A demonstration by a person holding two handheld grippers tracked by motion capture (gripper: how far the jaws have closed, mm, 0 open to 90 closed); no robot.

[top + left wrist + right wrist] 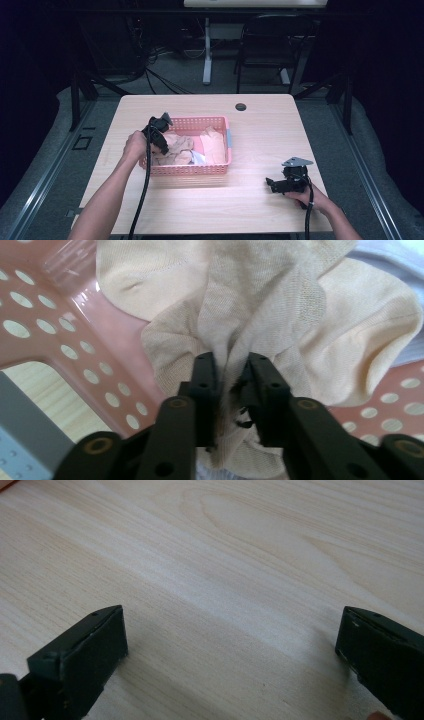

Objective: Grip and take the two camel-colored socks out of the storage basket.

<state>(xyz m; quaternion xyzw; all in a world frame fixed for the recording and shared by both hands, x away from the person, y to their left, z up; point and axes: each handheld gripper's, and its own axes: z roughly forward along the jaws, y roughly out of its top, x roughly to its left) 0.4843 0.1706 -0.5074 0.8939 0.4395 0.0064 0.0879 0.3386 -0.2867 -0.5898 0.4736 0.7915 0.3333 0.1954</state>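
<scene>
At the left of the high view a bare forearm reaches up from the bottom edge, its hand [134,146] wrapped round the left gripper [161,142], which dips over the left wall of a pink perforated basket [226,150] sitting left of centre on the pale wooden desk [260,130]; a black cable trails from that gripper down toward the bottom of the frame. In the left gripper view the jaws stand nearly together, pinching a raised fold of beige knit cloth [260,310] between them; the fabric fans out above the jaws across the middle and right of the frame, with the basket's dotted pink wall at the left and a strip of pale blue cloth [395,255] at the upper right corner. In the high view the basket holds more crumpled beige pieces and a pinkish one toward its right half. Up the desk, above and right of the basket, sits a small dark round grommet [241,106]. At the lower right the right gripper [272,184] rests low over bare desk, well apart from the basket, a grey three-cornered plate on top; in the right gripper view its jaws are spread wide with only wood grain [225,580] between them, gripping nothing.
</scene>
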